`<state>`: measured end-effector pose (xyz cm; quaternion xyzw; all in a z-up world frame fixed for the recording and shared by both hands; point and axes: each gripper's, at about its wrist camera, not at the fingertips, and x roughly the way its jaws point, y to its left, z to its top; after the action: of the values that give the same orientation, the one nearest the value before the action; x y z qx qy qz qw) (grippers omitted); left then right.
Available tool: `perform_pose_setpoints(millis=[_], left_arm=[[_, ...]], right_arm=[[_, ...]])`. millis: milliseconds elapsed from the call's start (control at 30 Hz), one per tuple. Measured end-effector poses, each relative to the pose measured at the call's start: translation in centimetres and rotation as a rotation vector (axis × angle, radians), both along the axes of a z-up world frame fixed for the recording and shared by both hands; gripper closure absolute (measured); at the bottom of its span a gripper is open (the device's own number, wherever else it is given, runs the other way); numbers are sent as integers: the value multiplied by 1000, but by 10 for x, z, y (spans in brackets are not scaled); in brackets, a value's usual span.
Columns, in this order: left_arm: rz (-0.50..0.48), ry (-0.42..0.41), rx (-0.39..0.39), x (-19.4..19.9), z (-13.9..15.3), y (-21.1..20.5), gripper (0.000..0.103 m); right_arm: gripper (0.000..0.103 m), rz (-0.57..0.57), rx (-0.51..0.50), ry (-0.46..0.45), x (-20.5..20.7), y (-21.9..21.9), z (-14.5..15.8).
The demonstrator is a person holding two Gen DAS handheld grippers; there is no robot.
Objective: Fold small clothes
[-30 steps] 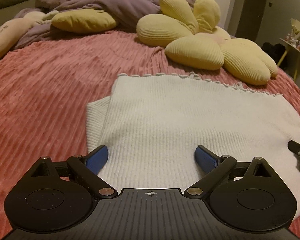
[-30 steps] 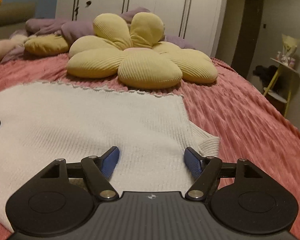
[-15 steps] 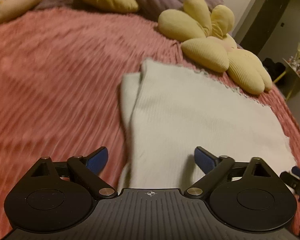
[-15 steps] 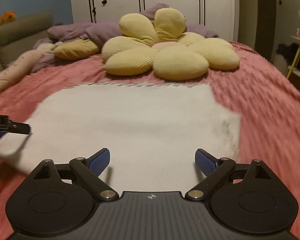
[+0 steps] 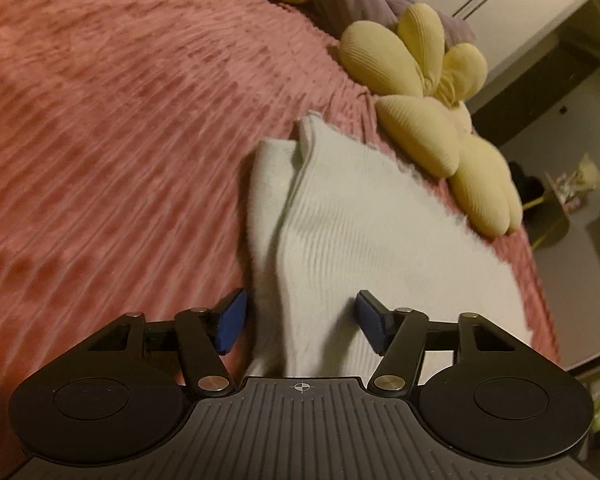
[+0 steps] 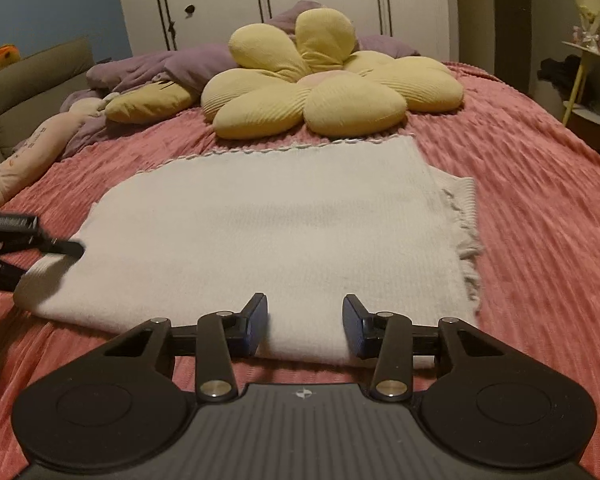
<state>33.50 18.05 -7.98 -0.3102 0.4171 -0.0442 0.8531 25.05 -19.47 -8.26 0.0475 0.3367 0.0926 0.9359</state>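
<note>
A: Bottom centre of the left wrist view, the left gripper [image 5: 298, 322] has its jaws closing around the near corner of the white sweater [image 5: 364, 236], cloth between the pads but not yet pinched.

B: Same on the other side. The right gripper [image 6: 305, 326] sits low in its frame, jaws closing over the sweater's near edge, still not gripping.

A: Two corners at once, I'd say, to lift that edge and fold it away.

B: The sweater lies flat, mid-frame, on the pink bedspread [image 6: 540, 208].

A: Upper centre, the yellow flower cushion [image 6: 332, 92] nearly touches the far hem. That could crowd the fold.

B: Purple blanket [image 6: 172, 68] behind it, well clear.
</note>
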Motion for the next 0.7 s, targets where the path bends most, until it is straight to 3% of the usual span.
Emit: perform_pose_setpoints(millis=[100,333,533,633,700], left_arm=[[7,15,-63,10,-5,5,65],[17,21,-110,19,-13,10,63],[26,15,-101,16,-9,8,77],[21,8,-77,16,0,4,81],[19,-6,-74,16,8,3,82]], right_arm=[[62,24,-4,0,1,8,-1],[67,70,-46,-14,7,27,-3],[69,100,-68,-65,13,53,0],[75,146,-126,21,24,66,-21],[75,163,-143,22,25,67,-18]])
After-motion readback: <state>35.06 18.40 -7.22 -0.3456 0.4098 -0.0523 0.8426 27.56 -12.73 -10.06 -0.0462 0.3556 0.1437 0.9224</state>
